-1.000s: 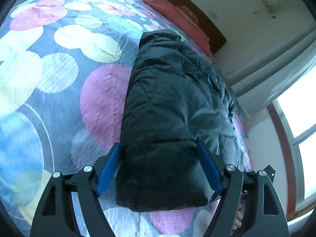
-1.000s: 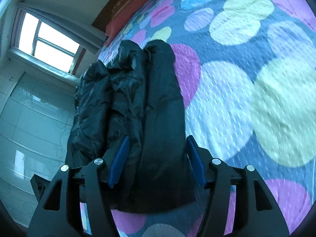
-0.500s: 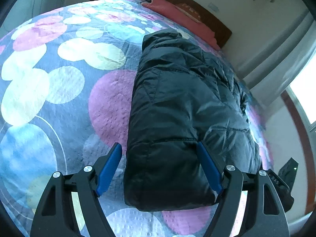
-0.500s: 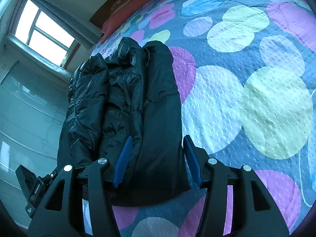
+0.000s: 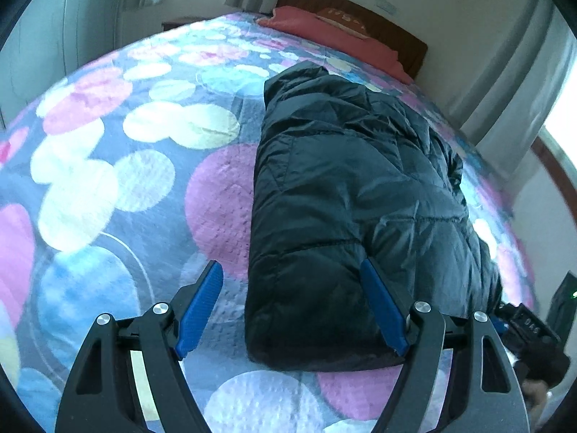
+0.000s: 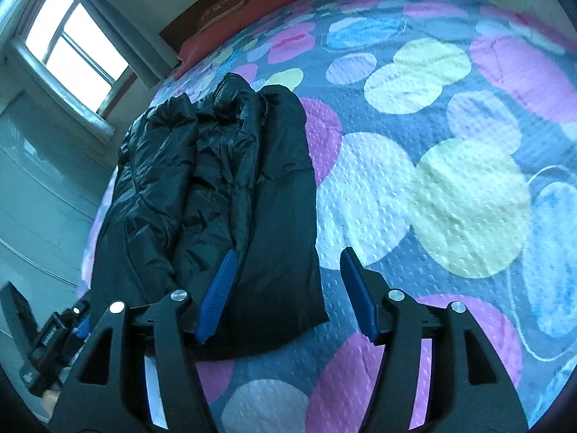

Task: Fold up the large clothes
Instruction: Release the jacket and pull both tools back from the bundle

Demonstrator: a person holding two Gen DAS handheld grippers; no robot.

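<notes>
A black puffer jacket (image 5: 346, 202) lies folded lengthwise into a long bundle on the bed, its near end toward me. It also shows in the right wrist view (image 6: 223, 195), with a folded panel on its right side. My left gripper (image 5: 292, 281) is open and empty, hovering above the jacket's near left edge. My right gripper (image 6: 288, 263) is open and empty, above the jacket's near right corner. Neither touches the jacket.
The bed has a quilt with large coloured circles (image 5: 119, 166). A red pillow (image 5: 335, 32) and dark headboard (image 5: 360, 11) lie at the far end. A window (image 6: 72, 32) and wall are beside the bed. The other gripper (image 5: 530, 339) shows at the right edge.
Both grippers have drawn back and up from the jacket, still open. More of the bed and room shows now. The jacket has not moved.
</notes>
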